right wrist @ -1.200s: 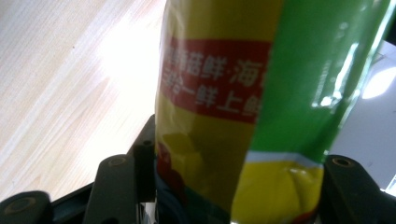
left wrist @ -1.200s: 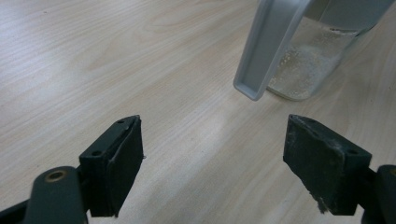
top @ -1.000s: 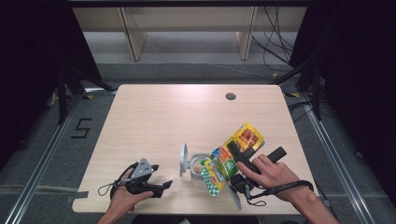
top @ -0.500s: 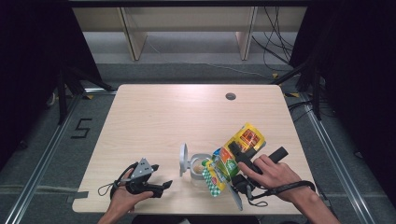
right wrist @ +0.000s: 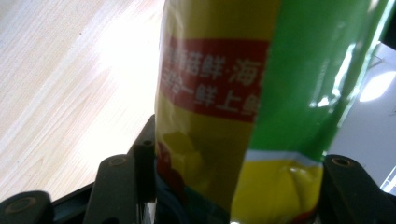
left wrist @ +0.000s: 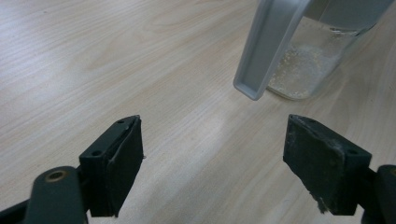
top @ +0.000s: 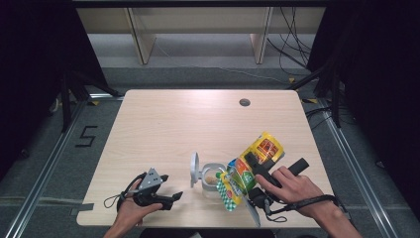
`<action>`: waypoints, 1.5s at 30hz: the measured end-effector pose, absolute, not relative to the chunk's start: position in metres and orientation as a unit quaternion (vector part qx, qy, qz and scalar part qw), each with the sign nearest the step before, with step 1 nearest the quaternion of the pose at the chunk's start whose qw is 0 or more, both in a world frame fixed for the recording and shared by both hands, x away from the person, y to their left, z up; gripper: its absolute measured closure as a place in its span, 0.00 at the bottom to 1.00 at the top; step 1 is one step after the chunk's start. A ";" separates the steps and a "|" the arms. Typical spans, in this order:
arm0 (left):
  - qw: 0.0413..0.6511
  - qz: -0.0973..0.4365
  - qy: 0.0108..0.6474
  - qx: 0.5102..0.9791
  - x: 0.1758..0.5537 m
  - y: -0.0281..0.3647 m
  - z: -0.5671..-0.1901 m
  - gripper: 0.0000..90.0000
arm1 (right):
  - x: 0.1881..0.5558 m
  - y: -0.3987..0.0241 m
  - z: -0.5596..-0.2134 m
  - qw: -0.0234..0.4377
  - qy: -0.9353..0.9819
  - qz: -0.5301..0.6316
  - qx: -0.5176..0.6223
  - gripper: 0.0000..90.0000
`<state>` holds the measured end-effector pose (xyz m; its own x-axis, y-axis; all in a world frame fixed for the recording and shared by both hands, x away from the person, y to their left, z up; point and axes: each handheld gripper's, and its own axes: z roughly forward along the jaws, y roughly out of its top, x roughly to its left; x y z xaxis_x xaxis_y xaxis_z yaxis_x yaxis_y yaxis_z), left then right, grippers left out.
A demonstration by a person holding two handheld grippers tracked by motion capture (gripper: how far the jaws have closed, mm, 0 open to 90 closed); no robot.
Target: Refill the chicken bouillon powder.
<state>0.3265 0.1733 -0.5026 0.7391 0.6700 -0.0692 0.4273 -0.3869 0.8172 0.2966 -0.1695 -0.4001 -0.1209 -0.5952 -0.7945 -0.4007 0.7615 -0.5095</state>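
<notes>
While the right hand covers much of its tool, the scene reads as follows.

Right gripper (top: 254,174): seen from above near the table's front right edge, largely hidden under the person's right hand (top: 292,186); its body and cable are partly masked by the wrist.

Right gripper's grip: in the right gripper view the two black jaws stand partway apart, with the snack bag (right wrist: 243,107) pinched between them; the pad faces themselves are buried behind the foil, so the exact contact line is hard to see.

Snack bag: yellow, green and red, tilted over the jar in the high view (top: 250,168), with its lower end pointing at the jar's mouth; its printing is too close and cropped in the right gripper view to read whole, and whether the bag's end is open cannot be told.

Jar (top: 212,174): clear glass with a grey hinged lid (top: 194,168) standing open, placed between the two hands; the left gripper view cuts off its top and shows pale crumbs at its base (left wrist: 299,74).

Left gripper (top: 171,197): held low at the front left, lying on the table (top: 173,124) by the left hand (top: 131,210), which is cut off by the frame's bottom edge.

Left gripper's grip: jaws wide apart and holding nothing, with bare wood between them, pointing toward the jar.
</notes>
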 end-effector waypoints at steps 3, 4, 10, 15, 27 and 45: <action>0.438 0.139 0.332 0.824 0.327 0.174 -0.502 0.22 | 0.295 -0.170 -0.399 0.570 0.745 -0.085 -0.336 0.51; 0.438 0.139 0.332 0.824 0.327 0.174 -0.502 0.22 | 0.294 -0.171 -0.399 0.569 0.746 -0.084 -0.334 0.51; 0.440 0.140 0.332 0.822 0.327 0.173 -0.503 0.22 | 0.289 -0.171 -0.396 0.574 0.742 -0.087 -0.336 0.52; 0.442 0.137 0.333 0.822 0.326 0.173 -0.503 0.22 | 0.291 -0.170 -0.396 0.567 0.745 -0.097 -0.336 0.52; 0.441 0.138 0.333 0.822 0.326 0.173 -0.502 0.22 | 0.297 -0.166 -0.399 0.562 0.749 -0.095 -0.339 0.52; 0.439 0.141 0.331 0.823 0.327 0.174 -0.503 0.22 | 0.302 -0.162 -0.399 0.563 0.746 -0.100 -0.341 0.52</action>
<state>0.3268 0.1737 -0.5027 0.7410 0.6689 -0.0592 0.4219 -0.3951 0.8160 0.3021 -0.1619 -0.3987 -0.1327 -0.6217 -0.7719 -0.3959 0.7473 -0.5337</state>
